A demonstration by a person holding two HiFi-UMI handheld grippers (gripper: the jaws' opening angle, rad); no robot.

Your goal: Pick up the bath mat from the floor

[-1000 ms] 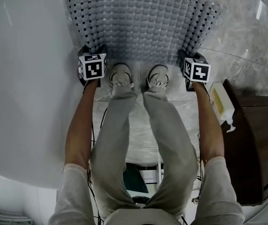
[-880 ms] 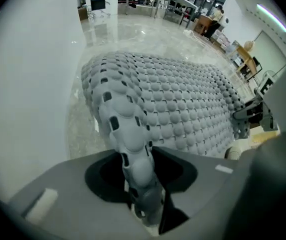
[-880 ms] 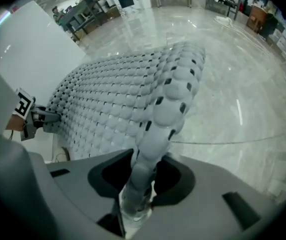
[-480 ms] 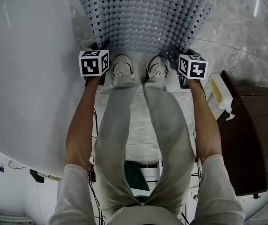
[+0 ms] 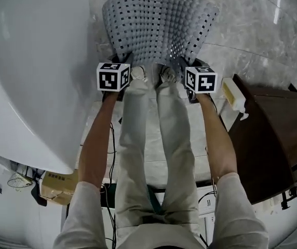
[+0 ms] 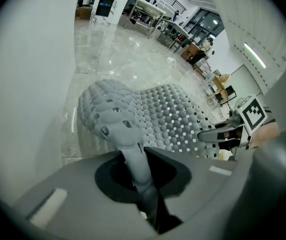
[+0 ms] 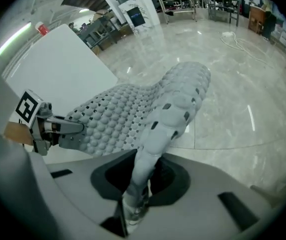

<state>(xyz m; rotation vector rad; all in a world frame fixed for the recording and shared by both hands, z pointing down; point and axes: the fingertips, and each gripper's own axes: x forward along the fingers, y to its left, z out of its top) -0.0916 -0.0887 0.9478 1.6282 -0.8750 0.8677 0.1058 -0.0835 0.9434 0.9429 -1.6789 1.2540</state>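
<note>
My left gripper (image 6: 142,181) was clamped nearly shut on the near left corner of the bath mat (image 5: 159,25). My right gripper's (image 7: 134,196) jaws were closing, with the near right corner pinched between them. The mat sagged between both grippers above the marble floor (image 5: 252,40), beside the white tub (image 5: 29,61).

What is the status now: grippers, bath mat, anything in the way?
Left gripper shut on bath mat, near corner. Right gripper jaws closing, mat pinched between. Shoes close to near edge; white tub at left.
</note>
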